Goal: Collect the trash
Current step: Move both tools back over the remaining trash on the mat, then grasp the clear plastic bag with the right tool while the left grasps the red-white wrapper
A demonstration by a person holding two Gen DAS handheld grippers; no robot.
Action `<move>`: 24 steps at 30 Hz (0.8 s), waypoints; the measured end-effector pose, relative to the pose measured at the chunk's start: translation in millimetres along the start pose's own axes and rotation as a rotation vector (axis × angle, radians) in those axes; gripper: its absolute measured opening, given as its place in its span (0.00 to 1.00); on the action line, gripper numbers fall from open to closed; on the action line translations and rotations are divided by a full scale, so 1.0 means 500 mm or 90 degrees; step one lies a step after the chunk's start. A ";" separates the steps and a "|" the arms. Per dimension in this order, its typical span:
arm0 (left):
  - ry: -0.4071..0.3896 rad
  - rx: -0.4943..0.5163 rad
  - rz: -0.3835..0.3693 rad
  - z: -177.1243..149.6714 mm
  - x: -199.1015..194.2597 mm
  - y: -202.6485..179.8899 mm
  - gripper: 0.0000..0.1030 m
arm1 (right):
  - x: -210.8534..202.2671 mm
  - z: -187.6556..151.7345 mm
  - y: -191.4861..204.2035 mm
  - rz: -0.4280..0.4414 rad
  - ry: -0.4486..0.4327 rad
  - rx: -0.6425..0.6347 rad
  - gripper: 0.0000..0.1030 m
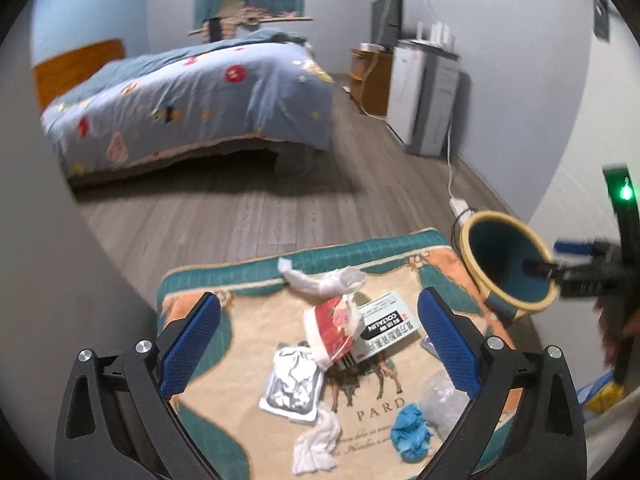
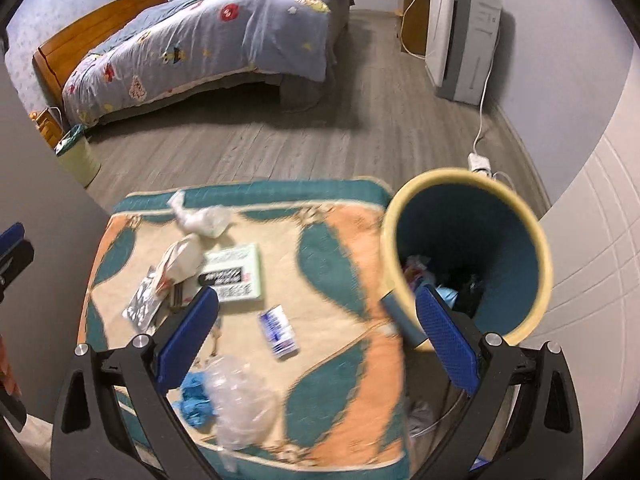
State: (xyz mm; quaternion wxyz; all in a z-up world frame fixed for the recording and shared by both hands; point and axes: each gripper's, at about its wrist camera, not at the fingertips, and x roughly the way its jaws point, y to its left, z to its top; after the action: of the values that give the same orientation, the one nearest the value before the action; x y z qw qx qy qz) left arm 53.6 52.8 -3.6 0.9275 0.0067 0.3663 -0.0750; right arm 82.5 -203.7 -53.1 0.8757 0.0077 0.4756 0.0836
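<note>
Left tool: your left tool [image 1: 319,330] hangs over the tabletop with its blue pads spread wide and nothing between them.
Right tool: your right tool [image 2: 317,322] is released too, jaws wide; its right pad sits in front of the bin's near rim.
Tabletop: a cloth [image 2: 332,248] in teal, peach and cream covers it.
Bin: the yellow-rimmed bin [image 2: 516,216] with a teal inside stands at 2 o'clock of the cloth in the right wrist view, touching its edge. Some scraps lie at its bottom, too dark to name.
Tissue: a crumpled white tissue [image 1: 324,280] lies at the 12 o'clock edge of the cloth.
Red wrapper: a red and white wrapper [image 1: 334,330] lies just below the tissue, overlapping a flat white box [image 1: 390,320] with black print.
Foil pack: a silver foil pack [image 1: 291,386] lies at 7 o'clock of the red wrapper.
White rag: a second white wad [image 1: 316,446] lies at 6 o'clock of the foil pack.
Blue glove: a crumpled blue glove [image 1: 412,432] lies at 5 o'clock, beside a clear plastic wad [image 2: 242,398].
Small packet: a blue and white packet [image 2: 278,332] lies alone mid-cloth.
Room: a bed [image 1: 192,100] stands across the wooden floor [image 1: 240,216] at 11 o'clock.
</note>
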 end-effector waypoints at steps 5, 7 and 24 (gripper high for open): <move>0.016 0.001 0.023 -0.030 0.011 0.009 0.95 | 0.039 -0.063 0.059 -0.001 0.034 0.009 0.94; 0.029 0.013 0.041 -0.038 0.029 0.009 0.95 | 0.056 -0.081 0.078 0.002 0.048 0.005 0.94; 0.123 0.070 0.061 -0.061 0.165 -0.010 0.95 | 0.182 -0.192 0.124 0.045 0.235 -0.083 0.23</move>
State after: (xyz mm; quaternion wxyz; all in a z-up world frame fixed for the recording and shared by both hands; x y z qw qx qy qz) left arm 91.4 38.9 -81.8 0.8885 0.0825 0.4487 -0.0497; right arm 42.4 -134.8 -175.6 0.7687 -0.0478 0.6211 0.1452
